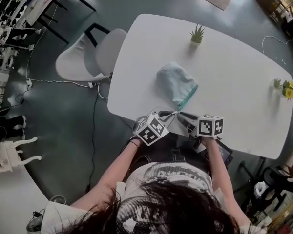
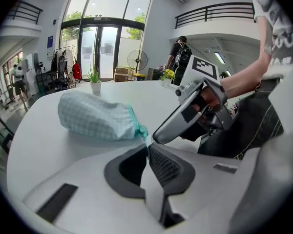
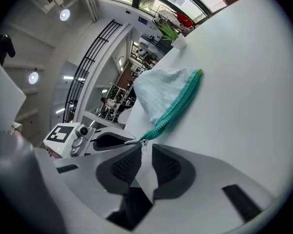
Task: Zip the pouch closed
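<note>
A pale blue checked pouch (image 1: 175,82) lies on the white table (image 1: 234,57), its teal zipper (image 3: 178,106) running toward me. At the table's near edge both grippers meet at the zipper's near end. In the left gripper view my left gripper (image 2: 147,147) is shut, pinching the teal tail of the zipper (image 2: 143,133). In the right gripper view my right gripper (image 3: 140,150) is closed on the small metal zipper pull (image 3: 135,141), right beside the left gripper (image 3: 88,139). From the head view the two sets of jaws, left gripper (image 1: 165,118) and right gripper (image 1: 183,116), almost touch.
A small potted plant (image 1: 197,34) stands at the table's far edge and yellow flowers (image 1: 284,87) at its right end. A white chair (image 1: 90,57) sits left of the table, with a cable (image 1: 63,82) across the floor. Shelving and clutter line the left side.
</note>
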